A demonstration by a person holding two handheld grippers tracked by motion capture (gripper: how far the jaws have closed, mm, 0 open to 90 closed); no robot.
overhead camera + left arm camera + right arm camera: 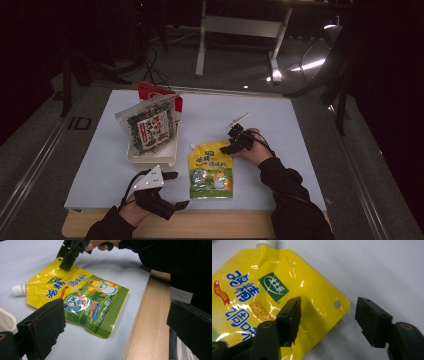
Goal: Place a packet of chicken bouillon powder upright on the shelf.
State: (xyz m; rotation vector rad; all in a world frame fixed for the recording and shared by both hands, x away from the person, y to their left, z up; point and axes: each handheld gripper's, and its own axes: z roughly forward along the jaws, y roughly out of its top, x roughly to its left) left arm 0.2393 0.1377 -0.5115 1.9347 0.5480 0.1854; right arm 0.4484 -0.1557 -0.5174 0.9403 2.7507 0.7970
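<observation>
One yellow spouted pouch (211, 170) lies flat on the pale sheet (280, 125) covering the table (200, 225), its white cap (19, 289) pointing away from us. Our right claw (328, 322) straddles the pouch's punched top corner, jaws part open, one over the foil, one over the sheet, not pressing. Our left claw (172, 190) hovers wide near the table edge, holding nothing. One white tray (150, 156) props one seaweed packet (149, 127).
</observation>
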